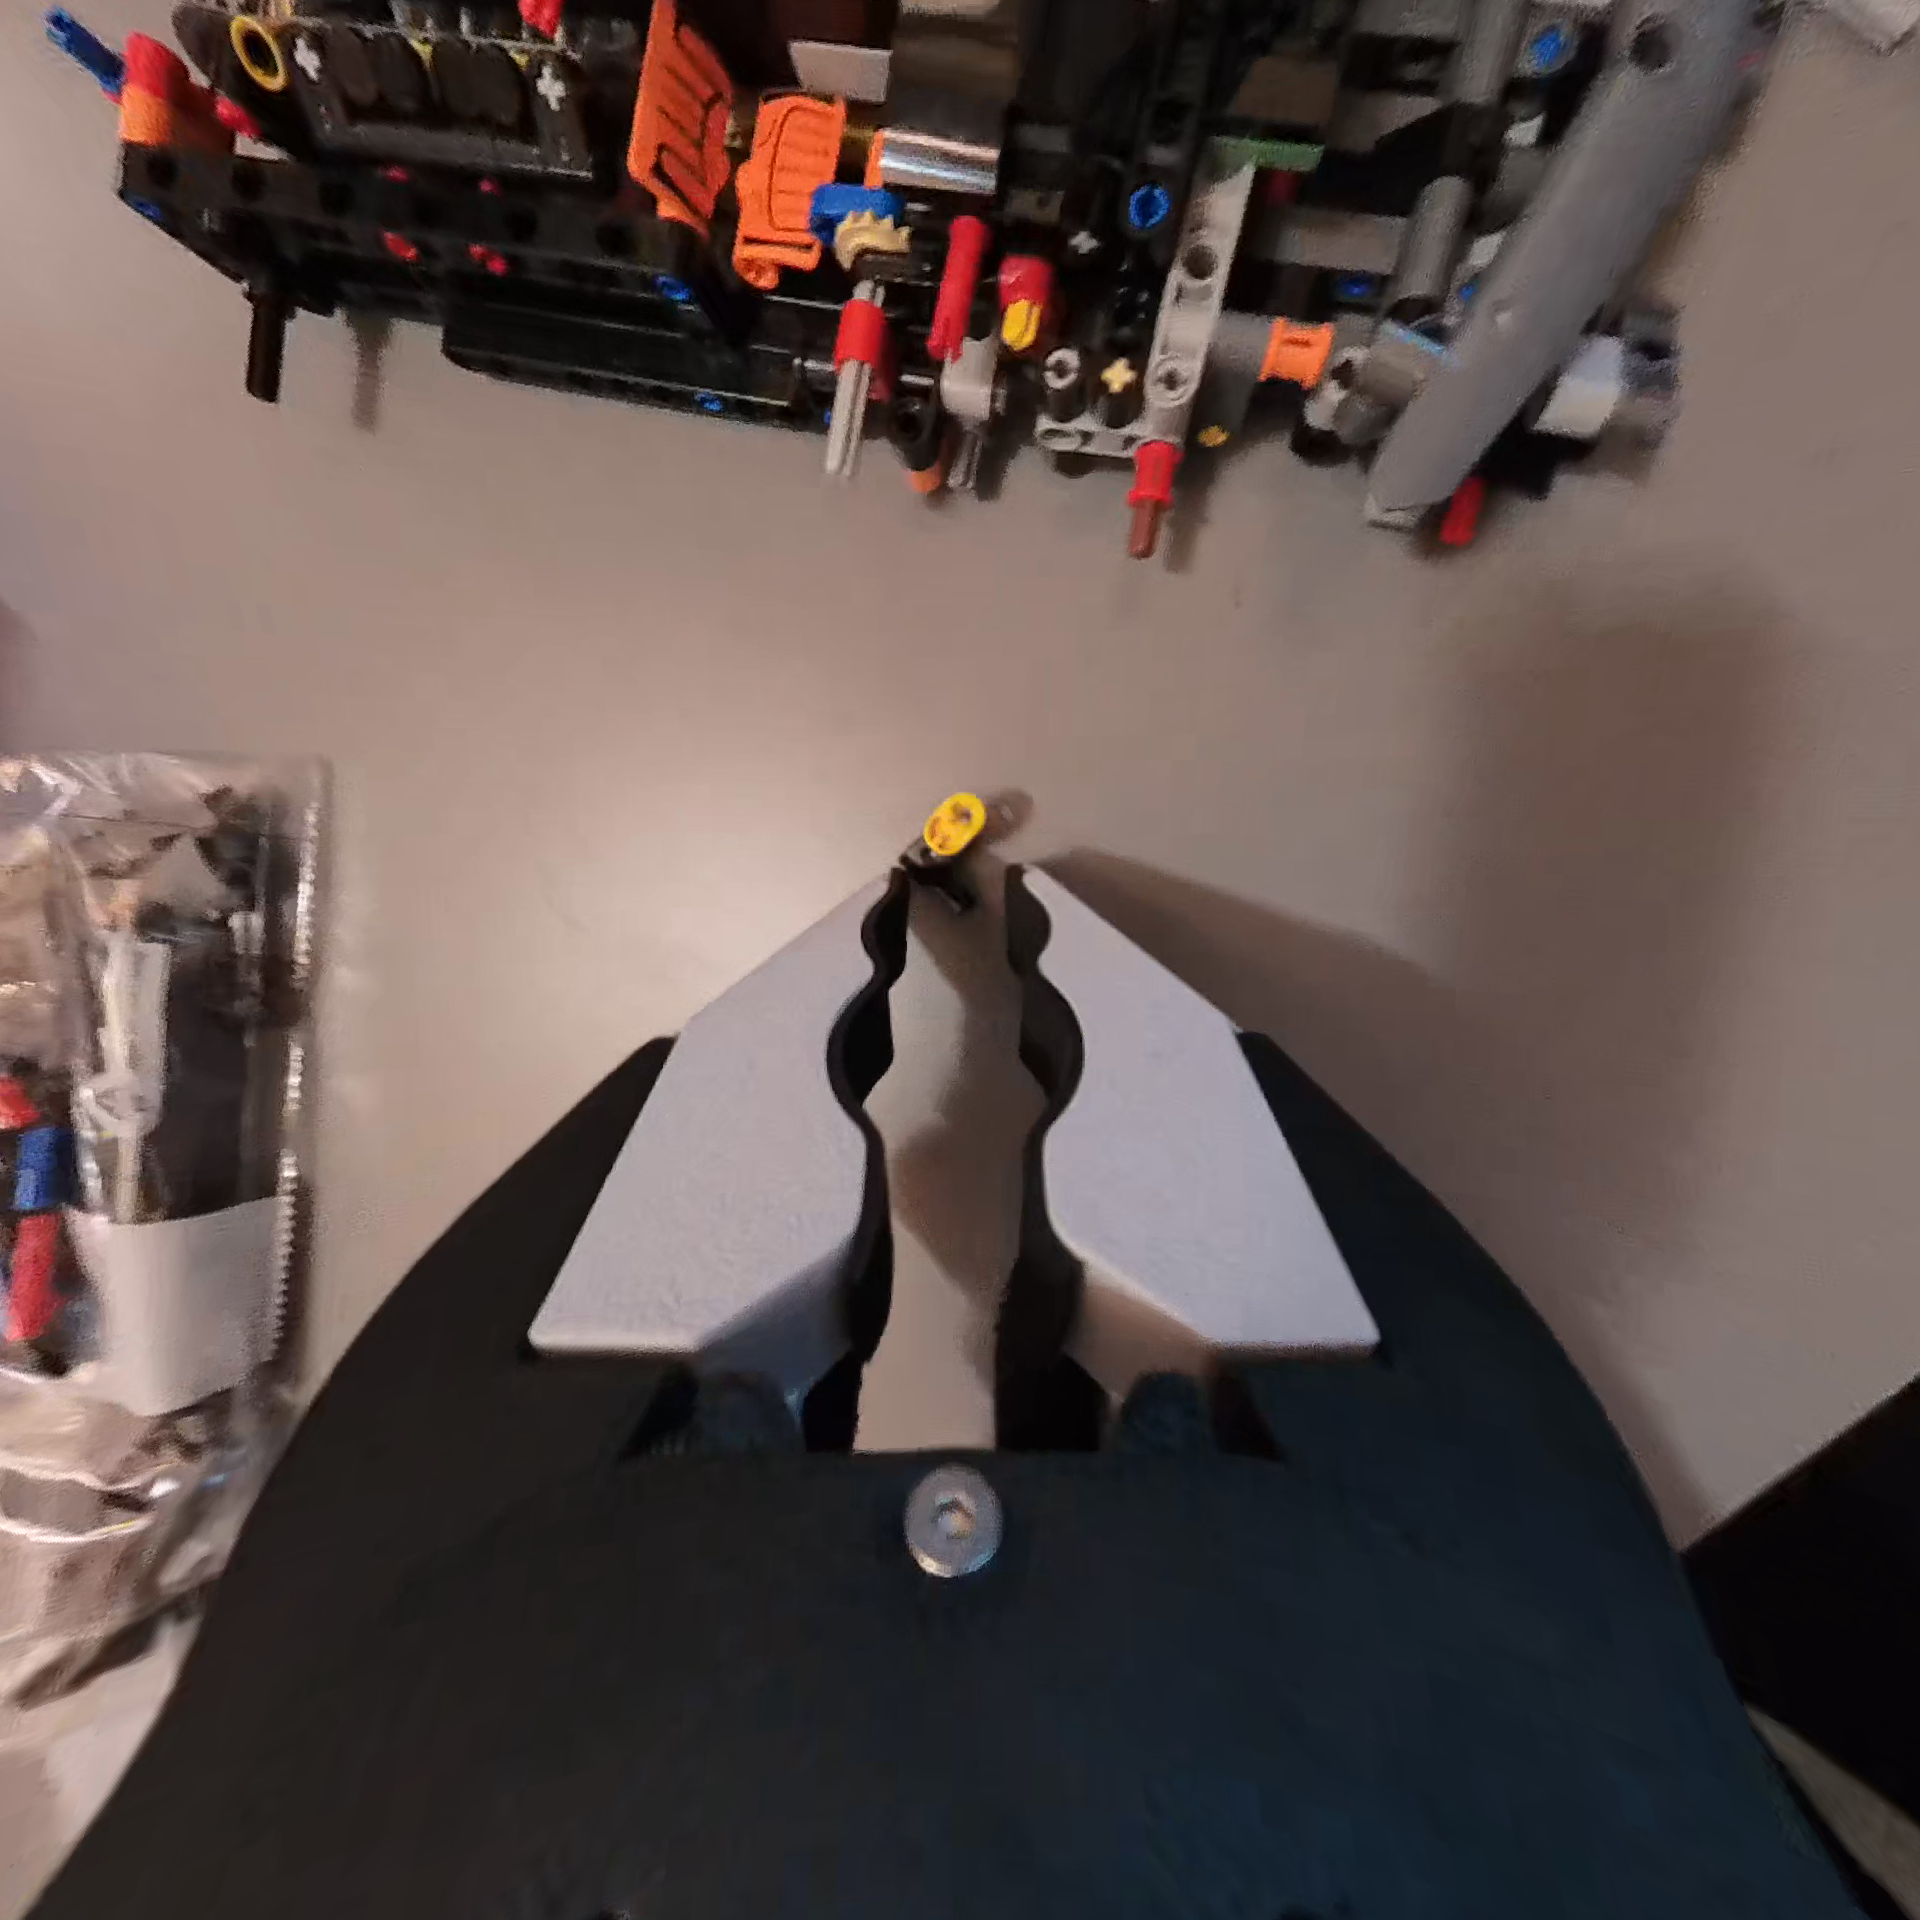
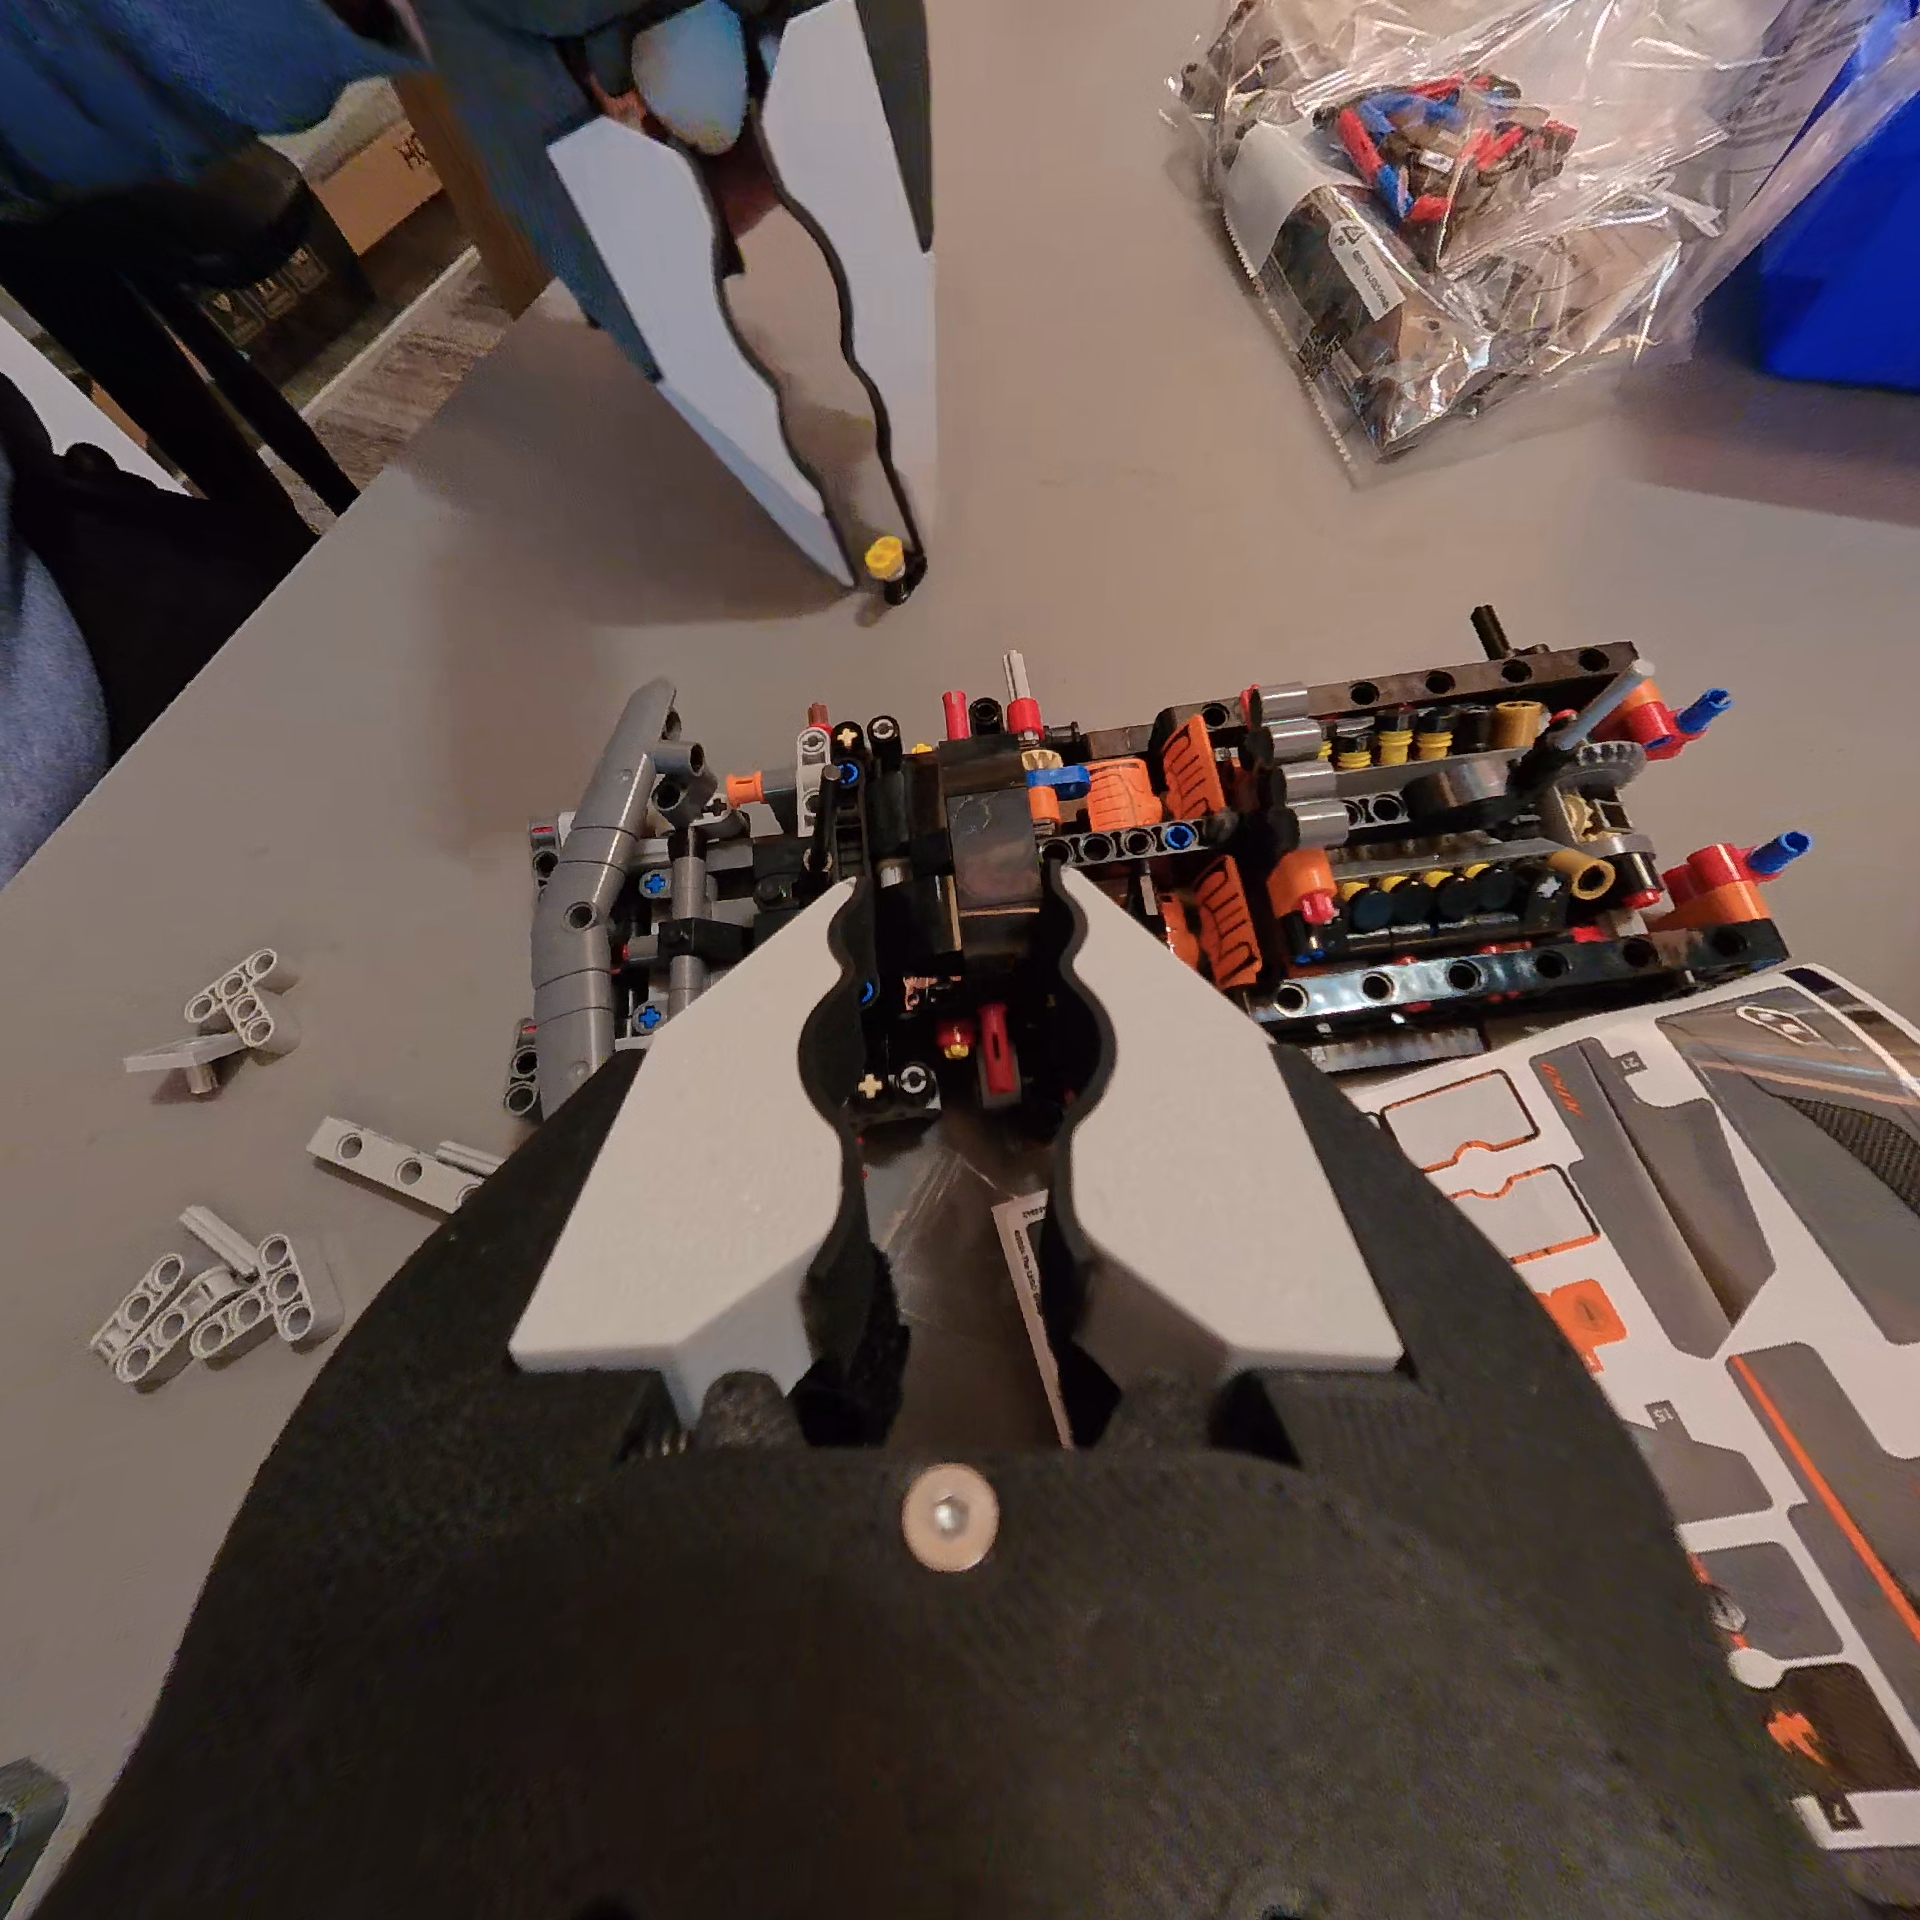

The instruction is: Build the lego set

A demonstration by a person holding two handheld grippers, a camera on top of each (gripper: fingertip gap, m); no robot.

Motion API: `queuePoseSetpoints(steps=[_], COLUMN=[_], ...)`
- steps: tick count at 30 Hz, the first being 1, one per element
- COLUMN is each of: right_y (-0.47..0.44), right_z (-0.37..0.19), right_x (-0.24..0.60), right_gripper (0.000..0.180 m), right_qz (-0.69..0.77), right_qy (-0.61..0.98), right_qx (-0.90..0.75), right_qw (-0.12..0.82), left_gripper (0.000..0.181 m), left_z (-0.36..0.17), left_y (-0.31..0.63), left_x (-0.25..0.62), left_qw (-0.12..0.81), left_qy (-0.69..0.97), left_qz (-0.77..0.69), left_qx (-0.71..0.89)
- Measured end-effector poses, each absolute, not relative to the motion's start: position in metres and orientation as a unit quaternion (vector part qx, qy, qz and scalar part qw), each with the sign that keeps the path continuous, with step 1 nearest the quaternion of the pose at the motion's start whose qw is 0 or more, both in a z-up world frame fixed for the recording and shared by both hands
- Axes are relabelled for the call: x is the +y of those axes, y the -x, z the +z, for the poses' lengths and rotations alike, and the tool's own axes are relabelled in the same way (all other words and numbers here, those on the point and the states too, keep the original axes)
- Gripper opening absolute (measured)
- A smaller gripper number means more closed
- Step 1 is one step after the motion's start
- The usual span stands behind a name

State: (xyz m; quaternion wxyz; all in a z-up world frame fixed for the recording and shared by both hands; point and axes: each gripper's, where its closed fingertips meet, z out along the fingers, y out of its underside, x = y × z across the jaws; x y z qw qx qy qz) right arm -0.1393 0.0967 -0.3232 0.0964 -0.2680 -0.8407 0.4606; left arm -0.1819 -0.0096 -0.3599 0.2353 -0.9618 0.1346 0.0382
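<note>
The lego build [image 2: 1351,831], a long black, orange and grey Technic chassis, lies on the grey table [image 2: 1091,416]; it also fills the top of the left wrist view [image 1: 727,208]. A small yellow-and-black pin piece [image 1: 951,831] stands on the table at my left gripper's [image 1: 958,875] tips. The jaws are narrowly apart around it, and the piece rests against the left finger. The same piece [image 2: 885,566] and left gripper [image 2: 881,577] show in the right wrist view. My right gripper [image 2: 956,883] is open and empty, its tips flanking the build's black middle block [image 2: 982,862].
A clear bag of parts [image 2: 1455,208] lies far right, also showing in the left wrist view [image 1: 135,1143]. Loose grey beams [image 2: 218,1309] [image 2: 239,997] lie to the left. A sticker sheet [image 2: 1662,1247] lies at right and a blue box [image 2: 1849,260] behind the bag. The left gripper's tips are roughly 12 cm from the right gripper's.
</note>
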Motion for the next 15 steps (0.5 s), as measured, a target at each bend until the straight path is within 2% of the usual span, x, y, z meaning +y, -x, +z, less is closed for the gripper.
queuePoseSetpoints(steps=[15], right_y=[0.139], right_z=[-0.323], right_x=[0.096], right_gripper=[0.030], right_qz=[0.463], right_qy=[0.269], right_qx=[-0.839], right_qw=[0.094], left_gripper=[0.021], left_z=[-0.360], left_y=[0.162], left_x=[-0.011], left_qw=[0.267], left_qy=[0.959], left_qz=[0.013], left_qx=[0.096])
